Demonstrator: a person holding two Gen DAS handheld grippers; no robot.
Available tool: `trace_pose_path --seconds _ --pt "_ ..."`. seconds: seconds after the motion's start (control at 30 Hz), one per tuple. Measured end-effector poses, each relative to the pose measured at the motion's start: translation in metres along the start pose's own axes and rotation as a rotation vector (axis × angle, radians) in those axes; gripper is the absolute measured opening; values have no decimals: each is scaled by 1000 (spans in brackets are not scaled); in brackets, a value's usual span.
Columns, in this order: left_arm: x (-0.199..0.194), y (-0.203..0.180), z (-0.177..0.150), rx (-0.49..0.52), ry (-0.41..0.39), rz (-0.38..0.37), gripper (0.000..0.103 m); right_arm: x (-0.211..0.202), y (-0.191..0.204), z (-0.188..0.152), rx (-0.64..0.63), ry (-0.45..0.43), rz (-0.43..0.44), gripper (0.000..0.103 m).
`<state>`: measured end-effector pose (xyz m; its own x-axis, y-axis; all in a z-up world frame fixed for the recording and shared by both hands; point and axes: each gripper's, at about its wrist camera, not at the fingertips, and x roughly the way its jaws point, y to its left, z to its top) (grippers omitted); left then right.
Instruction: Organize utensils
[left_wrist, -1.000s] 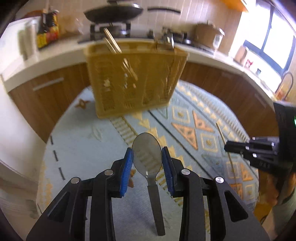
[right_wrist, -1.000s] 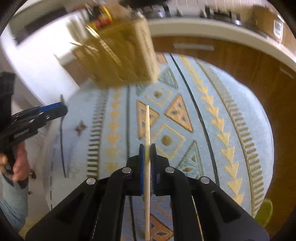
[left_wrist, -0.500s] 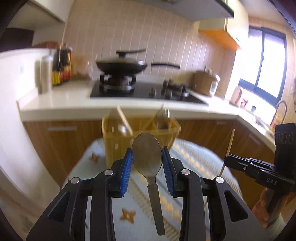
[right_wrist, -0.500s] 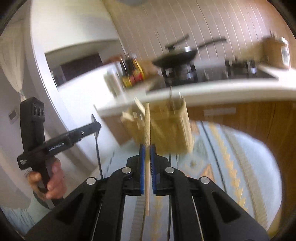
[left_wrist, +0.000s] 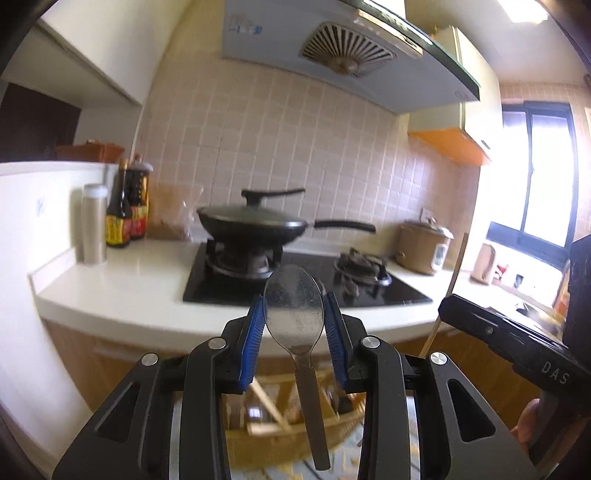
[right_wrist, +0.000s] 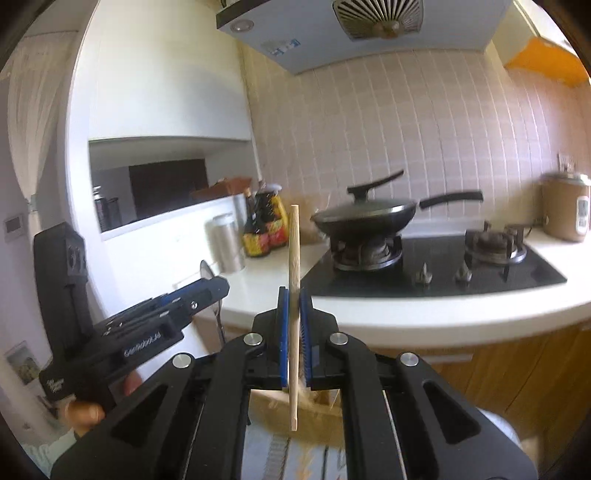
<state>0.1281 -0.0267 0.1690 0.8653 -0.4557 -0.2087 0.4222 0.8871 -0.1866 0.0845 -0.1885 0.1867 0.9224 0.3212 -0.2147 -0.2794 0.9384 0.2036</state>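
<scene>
My left gripper (left_wrist: 294, 317) is shut on a metal spoon (left_wrist: 294, 314), bowl up, handle hanging down between the jaws. My right gripper (right_wrist: 294, 314) is shut on a wooden chopstick (right_wrist: 293, 266), held upright. Both are raised and tilted up toward the stove. The yellow utensil basket (left_wrist: 280, 413) sits low in the left wrist view, mostly hidden behind the fingers, with wooden sticks inside. It shows partly in the right wrist view (right_wrist: 273, 406). The right gripper appears at the right edge of the left wrist view (left_wrist: 454, 306); the left gripper appears in the right wrist view (right_wrist: 218, 286).
A white counter (left_wrist: 129, 280) carries a black hob with a lidded wok (left_wrist: 253, 225), sauce bottles (left_wrist: 125, 206), a steel canister (left_wrist: 94, 221) and a brown cooker (left_wrist: 424, 247). Wooden cabinet fronts (right_wrist: 517, 369) lie below. The patterned tablecloth (left_wrist: 351, 458) shows at the bottom.
Both grippers have tilted upward and risen, so the view swung from the tablecloth and basket to the stove and wall. The basket dropped low in both views. Spoon and chopstick stay gripped.
</scene>
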Motion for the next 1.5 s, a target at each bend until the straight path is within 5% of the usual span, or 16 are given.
trace_pose_path --seconds 0.33,0.7,0.77,0.83,0.87,1.03,1.13,1.33,1.5 --pt "52 21 -12 -46 -54 14 30 76 -16 -18 -60 30 -54 5" --pt "61 27 -44 -58 -40 -10 34 87 -15 -58 -96 85 -57 6" --pt "55 29 -44 -68 -26 -34 42 79 -15 -60 -94 92 -54 15" --pt "46 30 -45 -69 -27 -31 45 70 -15 -60 -85 91 -54 42" --pt "38 30 -44 -65 -24 -29 45 60 -15 -61 -79 79 -61 46" --pt "-11 30 -45 -81 -27 -45 60 12 -17 -73 -28 68 -85 50" --pt "-42 26 -55 -73 -19 -35 60 -19 -13 -92 -27 59 -117 59" --pt "-92 12 -72 -46 -42 -15 67 -67 -6 -117 -2 36 -163 62" --pt "-121 -4 -94 -1 -98 80 75 -101 -4 -135 11 -81 -298 96"
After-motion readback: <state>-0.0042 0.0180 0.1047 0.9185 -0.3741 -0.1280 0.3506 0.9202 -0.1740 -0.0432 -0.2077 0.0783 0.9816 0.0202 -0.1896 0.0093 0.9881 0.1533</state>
